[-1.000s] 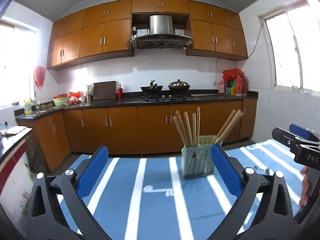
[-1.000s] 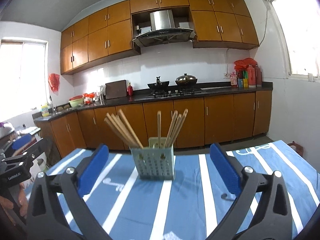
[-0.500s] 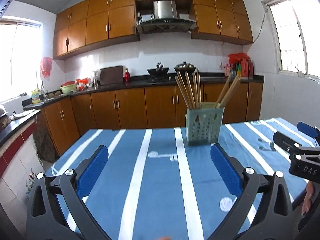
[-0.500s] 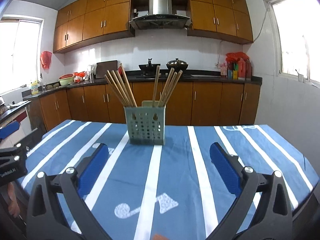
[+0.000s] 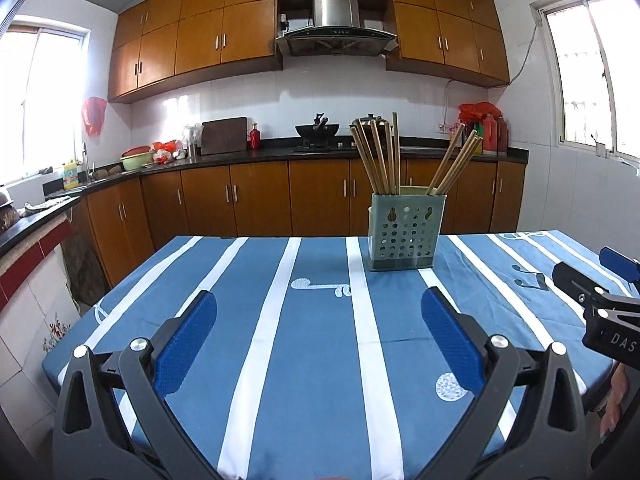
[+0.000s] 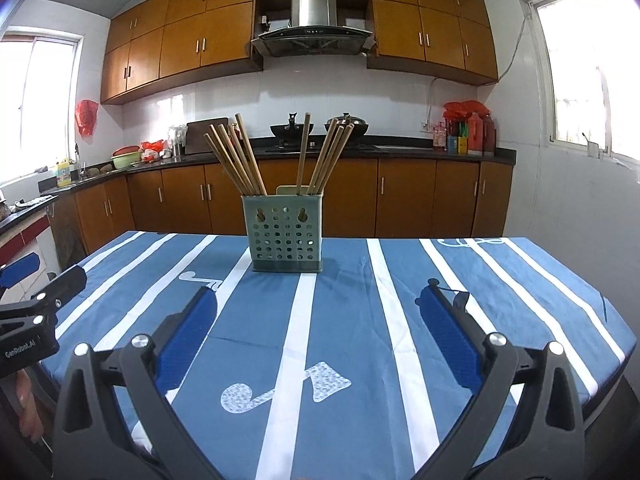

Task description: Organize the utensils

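A pale green perforated utensil holder [image 5: 405, 233] stands upright on the blue striped tablecloth [image 5: 312, 344] near the table's far edge. Several wooden chopsticks [image 5: 378, 158] lean in it in two bunches. It also shows in the right wrist view [image 6: 286, 233] with its chopsticks [image 6: 236, 160]. My left gripper [image 5: 318, 308] is open and empty, low over the near part of the table, well short of the holder. My right gripper [image 6: 318, 302] is open and empty, likewise short of the holder. Each gripper shows at the edge of the other's view.
The table edges fall away left [image 5: 76, 328] and right [image 6: 600, 308]. Behind the table runs a kitchen counter [image 5: 280, 152] with wooden cabinets, a stove with pots and bottles at the right end [image 5: 486, 136]. Windows flank the room.
Both grippers have drawn back and up from the holder, which now looks smaller and farther away. More tablecloth shows in front. Both stay open and empty.
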`<state>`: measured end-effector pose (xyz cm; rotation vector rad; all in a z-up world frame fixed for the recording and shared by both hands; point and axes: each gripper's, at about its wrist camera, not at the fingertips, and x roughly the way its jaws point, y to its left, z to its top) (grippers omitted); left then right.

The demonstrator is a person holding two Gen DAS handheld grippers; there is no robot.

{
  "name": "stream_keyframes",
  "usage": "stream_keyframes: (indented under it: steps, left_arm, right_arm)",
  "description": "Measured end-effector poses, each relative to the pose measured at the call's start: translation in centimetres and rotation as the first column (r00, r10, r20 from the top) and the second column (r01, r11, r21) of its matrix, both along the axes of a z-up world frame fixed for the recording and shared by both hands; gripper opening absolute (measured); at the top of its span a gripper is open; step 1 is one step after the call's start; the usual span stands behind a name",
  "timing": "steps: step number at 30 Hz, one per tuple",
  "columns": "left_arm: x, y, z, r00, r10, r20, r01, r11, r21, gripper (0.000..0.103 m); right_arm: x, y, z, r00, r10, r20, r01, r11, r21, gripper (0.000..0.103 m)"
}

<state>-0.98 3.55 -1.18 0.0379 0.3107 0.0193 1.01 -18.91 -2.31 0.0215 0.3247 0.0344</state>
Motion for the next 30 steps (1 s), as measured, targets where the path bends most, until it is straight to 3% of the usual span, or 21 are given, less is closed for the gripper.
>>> stream_keyframes:
  steps: [30]
  left_arm:
    - [0.27, -0.6, -0.88, 0.999, -0.013, -0.033, 0.013, 1.0, -0.011, 0.101]
  right_arm:
    - [0.4, -0.25, -0.76, 1.0, -0.007, -0.017, 0.007, 1.0, 0.009, 0.099]
